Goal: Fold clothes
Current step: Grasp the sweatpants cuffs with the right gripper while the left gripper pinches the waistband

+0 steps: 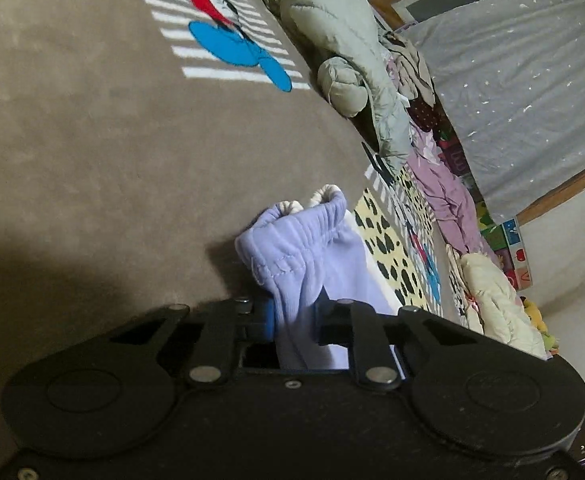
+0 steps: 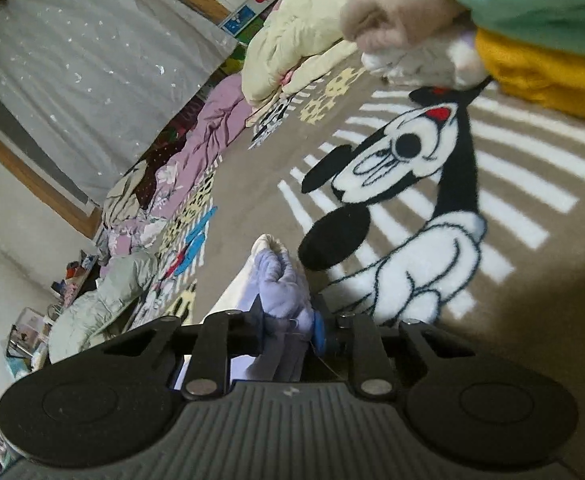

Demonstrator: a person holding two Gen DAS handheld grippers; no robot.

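A lavender garment (image 1: 296, 248) with an elastic waistband and cream lining hangs over the brown cartoon rug (image 1: 92, 140). My left gripper (image 1: 292, 320) is shut on its fabric just below the waistband. In the right wrist view the same lavender garment (image 2: 278, 280) is bunched between the blue pads, with my right gripper (image 2: 288, 328) shut on it. A white fold of cloth shows behind it on both sides.
A pale green puffer jacket (image 1: 344, 52), purple clothes (image 1: 448, 196) and a cream jacket (image 1: 496, 300) lie along the rug's edge by a grey curtain (image 1: 524, 80). Stacked folded clothes, teal (image 2: 540, 4) over yellow (image 2: 548, 76), sit at the upper right.
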